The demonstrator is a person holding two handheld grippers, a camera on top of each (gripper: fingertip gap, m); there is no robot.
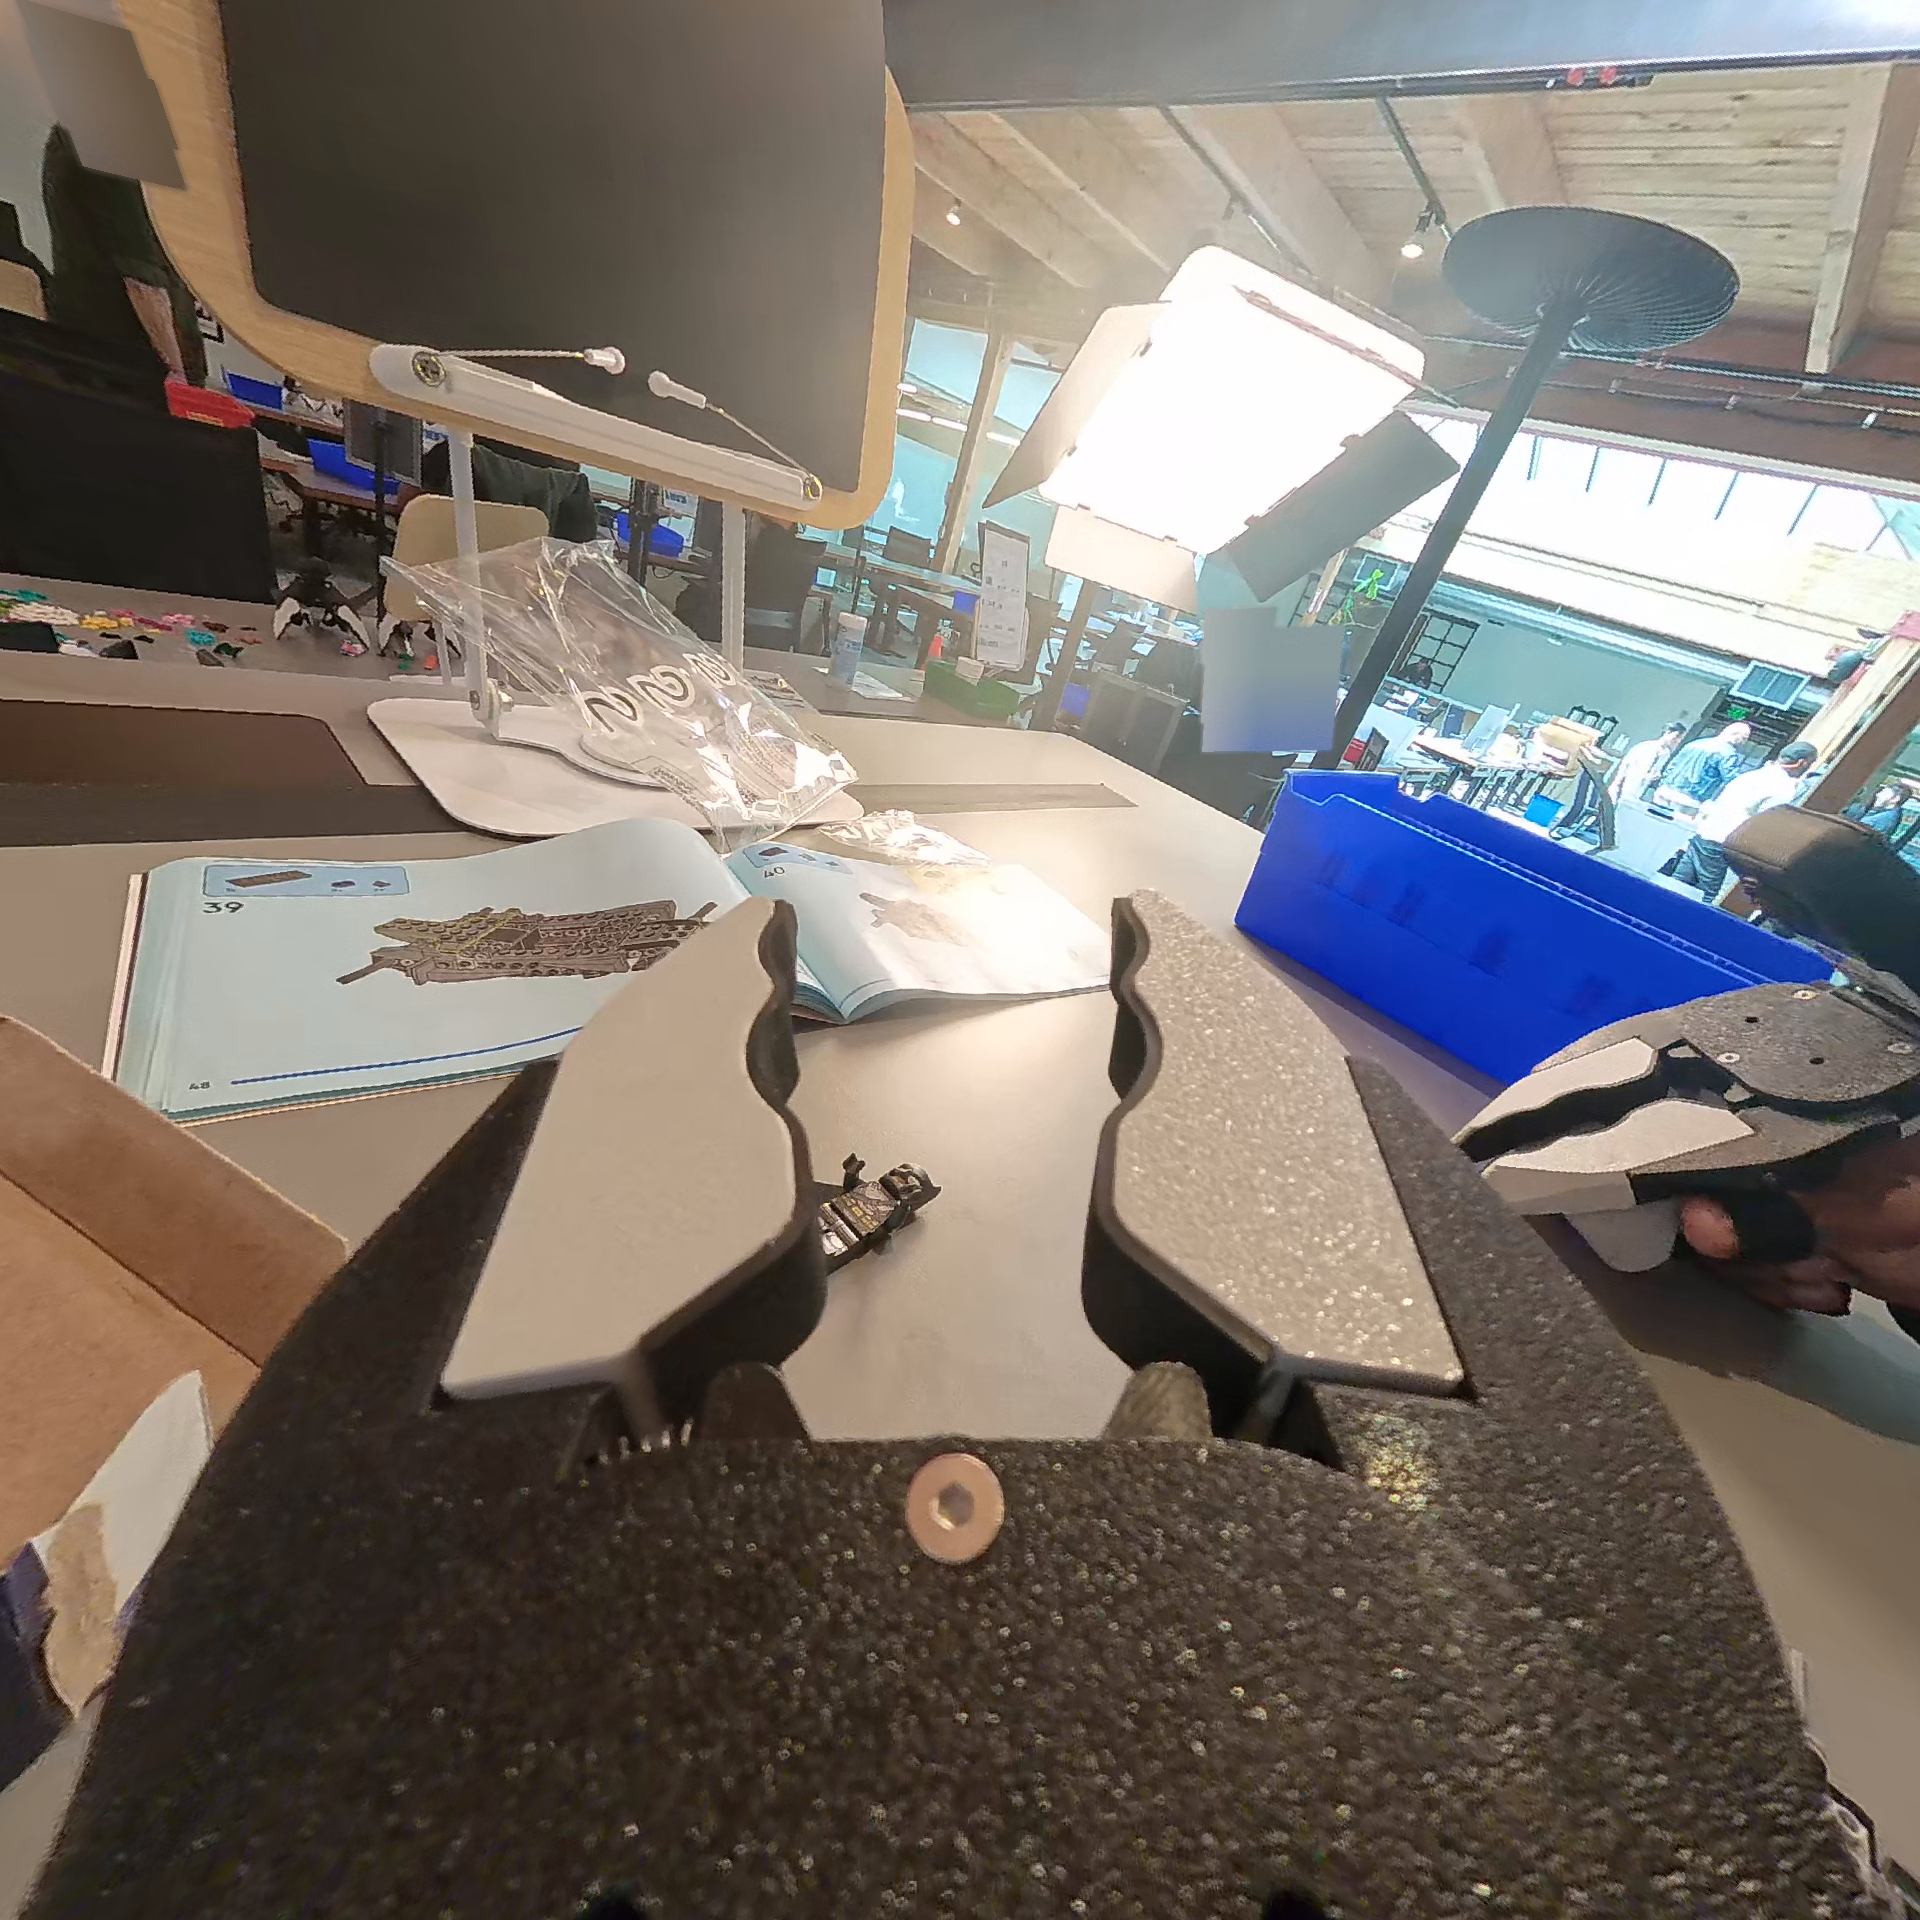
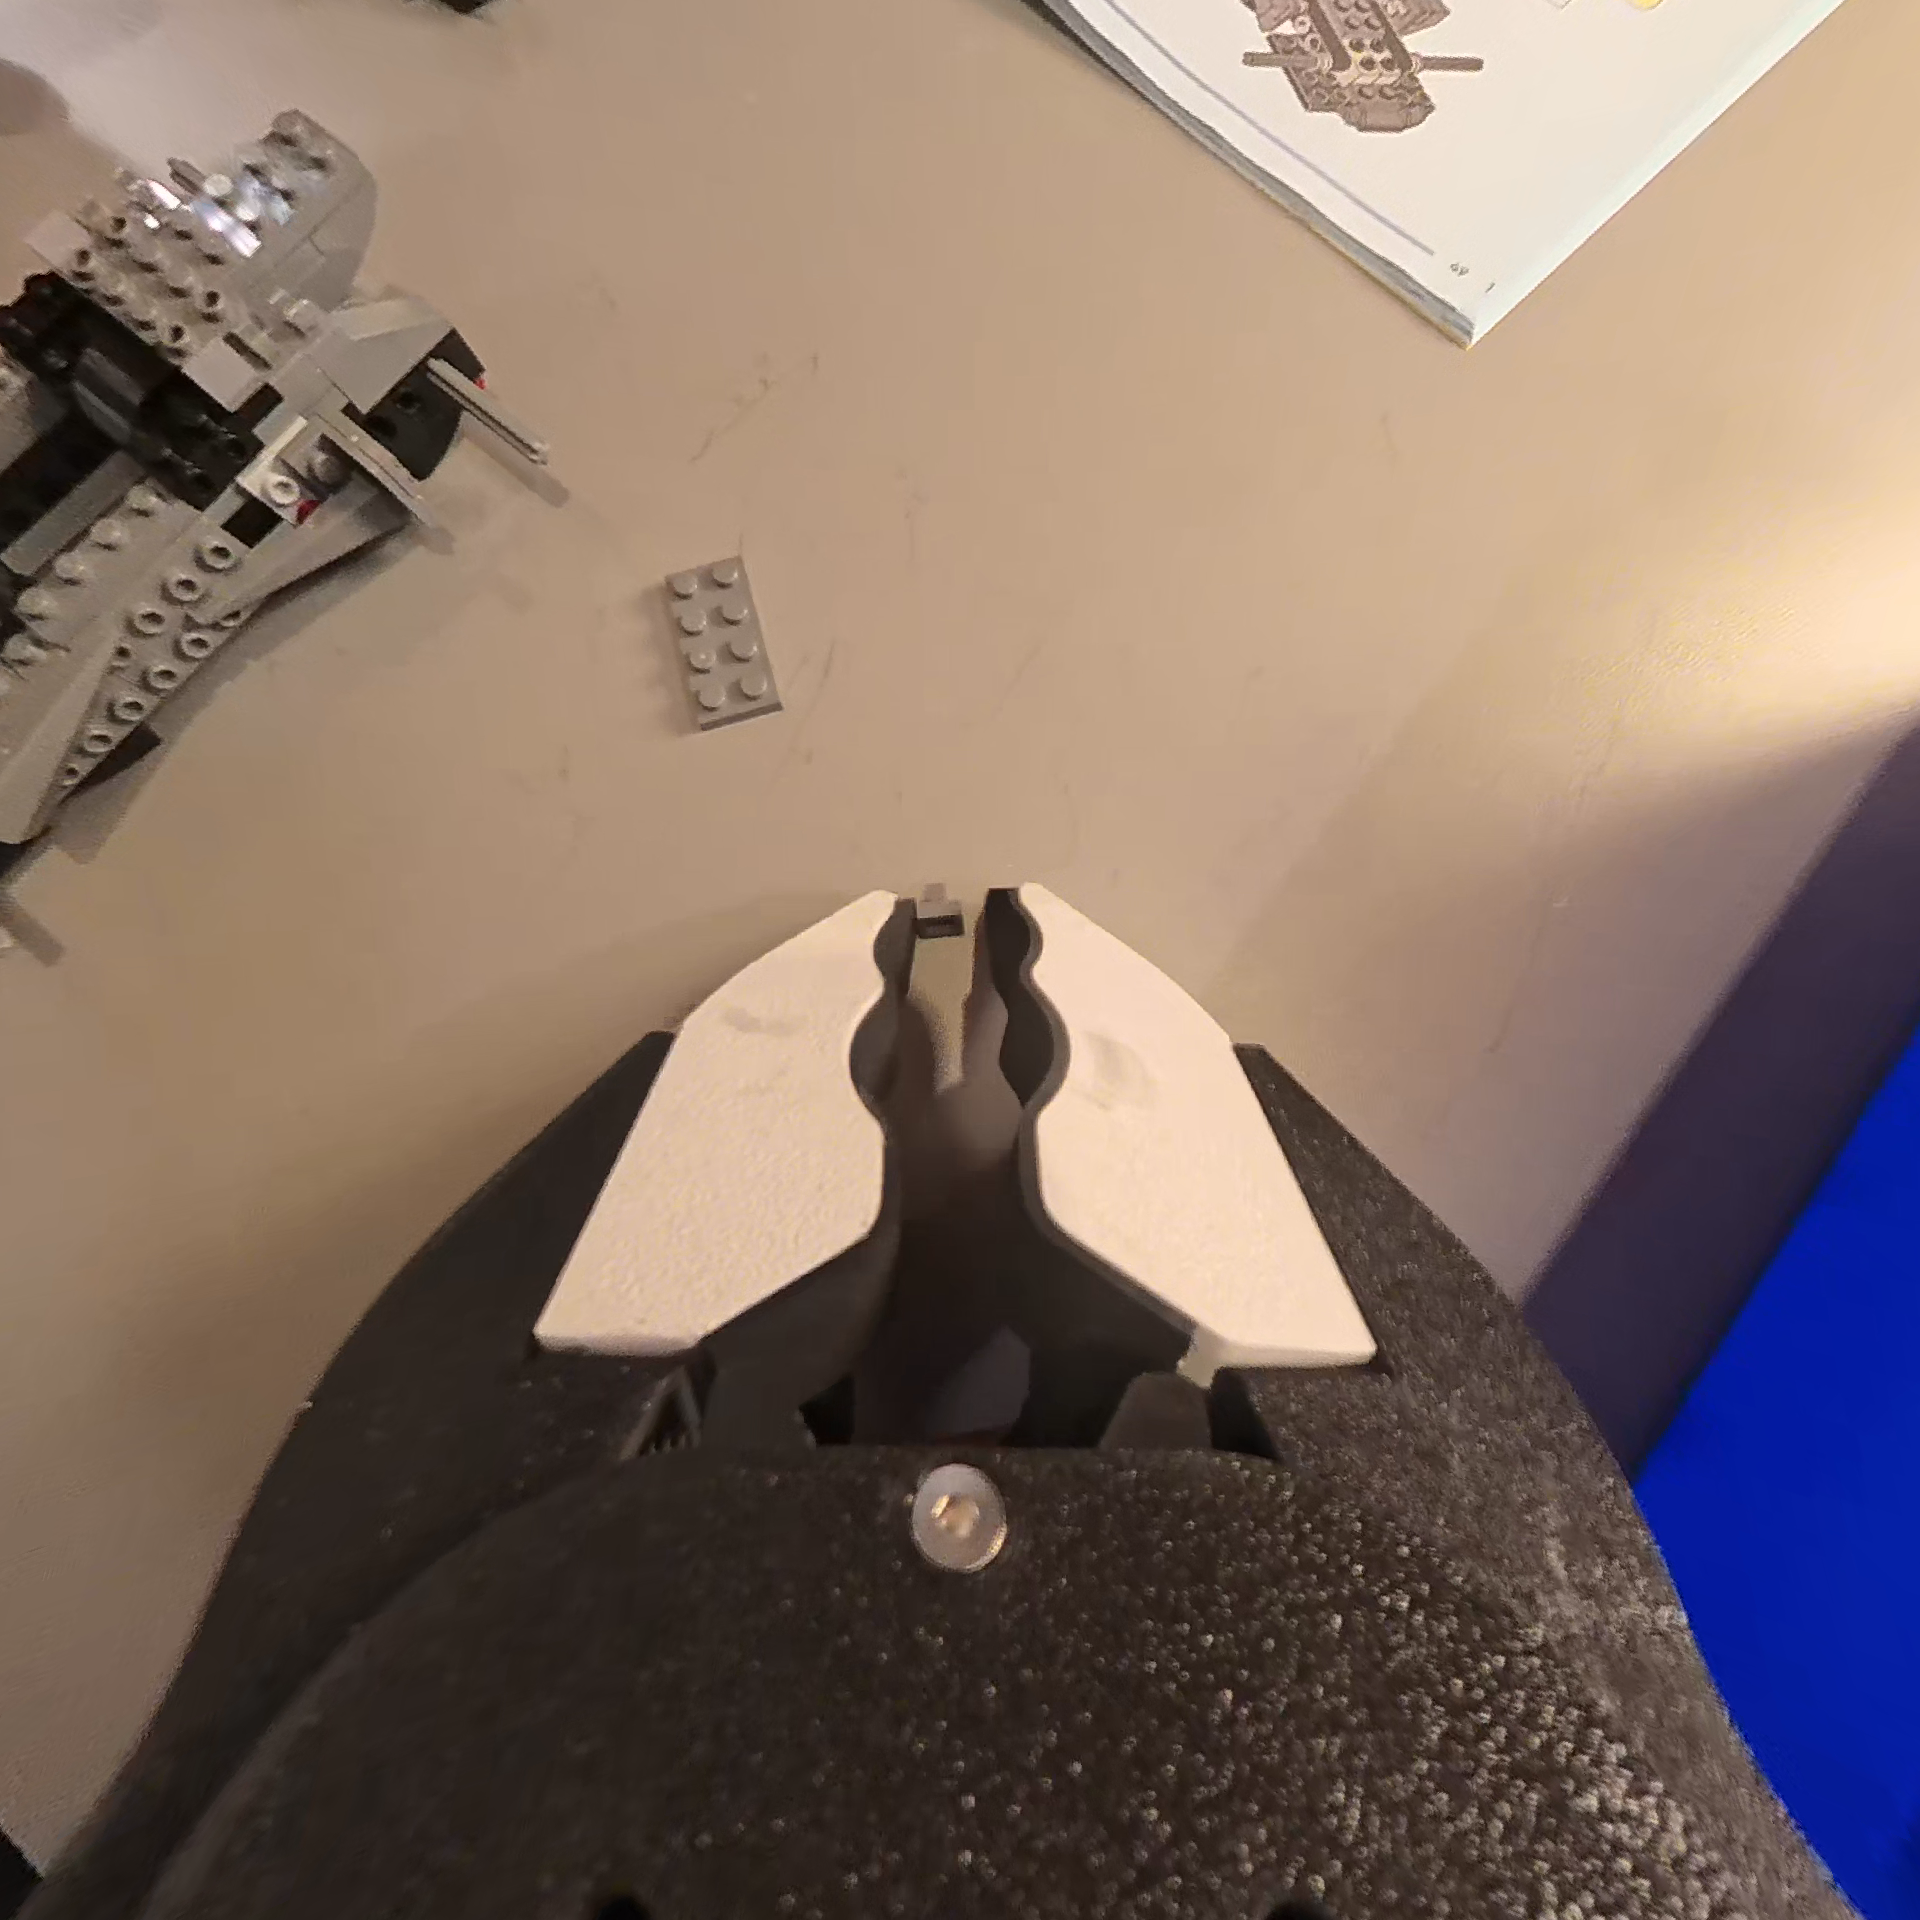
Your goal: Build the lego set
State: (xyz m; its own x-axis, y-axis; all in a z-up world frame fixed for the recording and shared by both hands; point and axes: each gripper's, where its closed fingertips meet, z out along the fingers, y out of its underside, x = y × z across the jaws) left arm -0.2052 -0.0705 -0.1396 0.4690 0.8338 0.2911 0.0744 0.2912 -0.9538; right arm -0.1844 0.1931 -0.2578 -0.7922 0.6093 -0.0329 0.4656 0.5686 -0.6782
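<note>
The right tongs (image 2: 943, 902) were almost closed around a tiny grey piece (image 2: 938, 916) near the table's (image 2: 1039, 520) edge; one pad looked apart, so it could slip sideways; the left tongs (image 1: 943, 935) gaped wide, empty, over a small dark figure (image 1: 873, 1210).

The open booklet (image 1: 416, 966) and, seemingly, the plastic bag (image 1: 665, 707) bear print.
</note>
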